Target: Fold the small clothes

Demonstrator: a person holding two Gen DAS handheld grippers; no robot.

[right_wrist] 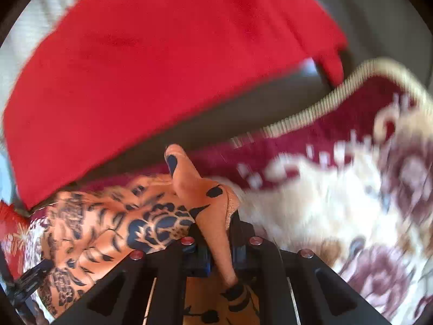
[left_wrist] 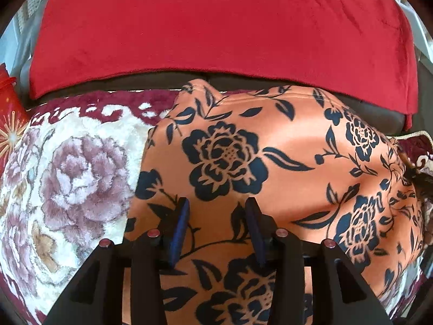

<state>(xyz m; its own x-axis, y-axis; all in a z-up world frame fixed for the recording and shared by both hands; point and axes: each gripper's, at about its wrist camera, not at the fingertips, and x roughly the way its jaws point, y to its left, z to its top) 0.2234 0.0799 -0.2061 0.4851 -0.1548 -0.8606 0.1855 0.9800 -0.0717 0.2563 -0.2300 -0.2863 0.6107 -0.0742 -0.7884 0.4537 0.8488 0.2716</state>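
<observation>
An orange garment with dark blue flowers [left_wrist: 257, 157] lies on a plush floral blanket [left_wrist: 67, 176]. My left gripper [left_wrist: 217, 216] is open just above the cloth's near part, its blue pads [left_wrist: 180, 230] apart with nothing between them. In the right wrist view my right gripper [right_wrist: 216, 243] is shut on a raised fold of the same orange garment [right_wrist: 200, 197], which stands up between the fingers. The rest of the cloth [right_wrist: 102, 230] trails to the left. That view is blurred.
A red velvet cover [left_wrist: 216, 27] drapes the sofa back behind the blanket, over a dark cushion edge [left_wrist: 243, 81]. The blanket's braided cream edge [right_wrist: 324, 103] curves up at right. A red patterned cushion [left_wrist: 8, 124] sits at far left.
</observation>
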